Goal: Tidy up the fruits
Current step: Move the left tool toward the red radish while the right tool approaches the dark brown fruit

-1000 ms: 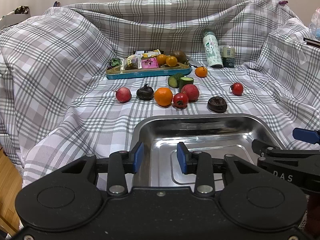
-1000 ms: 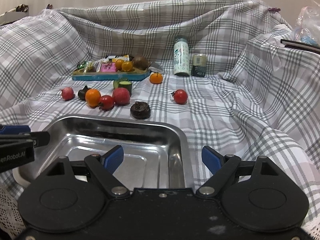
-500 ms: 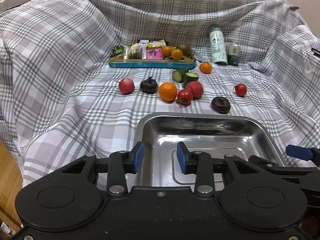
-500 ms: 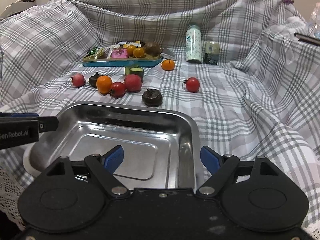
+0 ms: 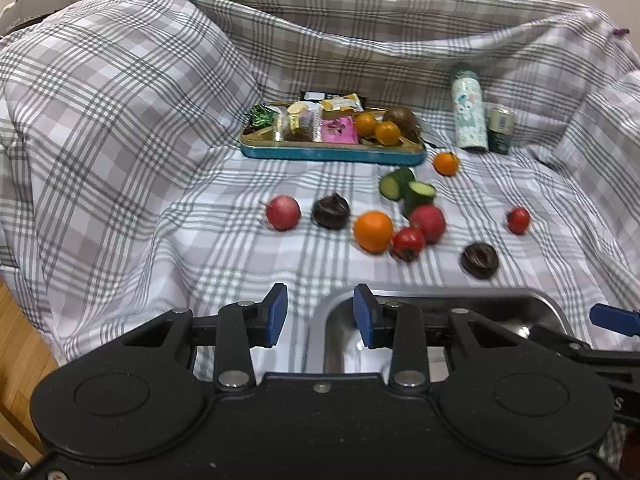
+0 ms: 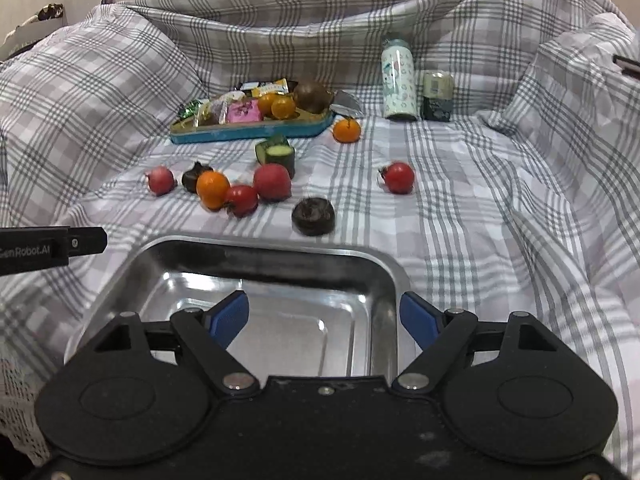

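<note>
your left gripper (image 5: 320, 318) is narrow and empty, your right gripper (image 6: 322, 318) wide and empty. both hover over the bare metal tray (image 6: 384, 268); the fruit, like the orange (image 6: 213, 189), lies beyond it on the cloth (image 6: 480, 200).

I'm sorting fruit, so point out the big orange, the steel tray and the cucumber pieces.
big orange (image 5: 373, 231), left wrist view, middle of its skin
steel tray (image 6: 276, 249), right wrist view, far rim
cucumber pieces (image 6: 279, 155), right wrist view, pale cut face
</note>
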`<state>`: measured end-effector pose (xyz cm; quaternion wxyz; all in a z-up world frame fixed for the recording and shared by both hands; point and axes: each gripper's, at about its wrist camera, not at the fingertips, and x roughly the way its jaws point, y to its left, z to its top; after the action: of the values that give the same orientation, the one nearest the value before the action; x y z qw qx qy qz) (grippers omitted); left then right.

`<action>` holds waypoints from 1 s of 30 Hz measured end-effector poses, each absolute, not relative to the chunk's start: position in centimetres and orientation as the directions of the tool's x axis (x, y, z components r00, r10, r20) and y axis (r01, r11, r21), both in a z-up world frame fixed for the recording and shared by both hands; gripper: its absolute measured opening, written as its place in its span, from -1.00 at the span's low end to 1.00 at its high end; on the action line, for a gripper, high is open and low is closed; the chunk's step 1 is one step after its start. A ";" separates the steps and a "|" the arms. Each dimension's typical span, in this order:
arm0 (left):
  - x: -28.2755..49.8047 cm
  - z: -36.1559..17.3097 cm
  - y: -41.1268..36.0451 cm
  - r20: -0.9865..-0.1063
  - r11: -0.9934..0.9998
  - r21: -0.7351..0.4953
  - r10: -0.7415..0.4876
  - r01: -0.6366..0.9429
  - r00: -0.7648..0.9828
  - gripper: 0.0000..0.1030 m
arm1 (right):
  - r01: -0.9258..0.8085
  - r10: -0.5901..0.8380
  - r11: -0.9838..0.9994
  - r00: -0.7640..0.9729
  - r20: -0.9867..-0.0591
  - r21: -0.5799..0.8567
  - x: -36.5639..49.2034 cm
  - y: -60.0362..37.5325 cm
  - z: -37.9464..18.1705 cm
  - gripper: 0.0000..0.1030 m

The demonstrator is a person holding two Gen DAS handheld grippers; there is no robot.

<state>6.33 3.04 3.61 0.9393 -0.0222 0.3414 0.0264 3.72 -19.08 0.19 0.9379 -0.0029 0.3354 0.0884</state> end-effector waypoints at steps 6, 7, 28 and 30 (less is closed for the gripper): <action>9.9 3.6 4.4 -0.655 0.996 -0.016 0.058 -0.091 0.753 -0.12 | -0.204 0.175 0.979 0.777 -0.605 0.021 5.9 -18.3 1.1 0.52; 10.4 3.5 4.6 -0.658 0.995 -0.016 0.060 -0.094 0.750 -0.12 | -0.211 0.177 0.977 0.776 -0.605 0.016 6.3 -18.1 1.2 0.51; 18.8 1.0 6.4 -0.732 0.992 -0.030 0.061 -0.122 0.678 -0.12 | -0.262 0.201 0.965 0.757 -0.622 -0.007 14.3 -15.9 -0.2 0.37; 19.2 0.5 6.4 -0.737 0.992 -0.027 0.063 -0.122 0.673 -0.13 | -0.269 0.198 0.963 0.756 -0.624 -0.021 14.6 -15.7 -0.6 0.35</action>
<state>19.22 6.38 0.52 0.9138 -0.0369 0.4014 0.0506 14.63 -15.70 -0.59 0.9355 -0.0545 0.3261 0.1248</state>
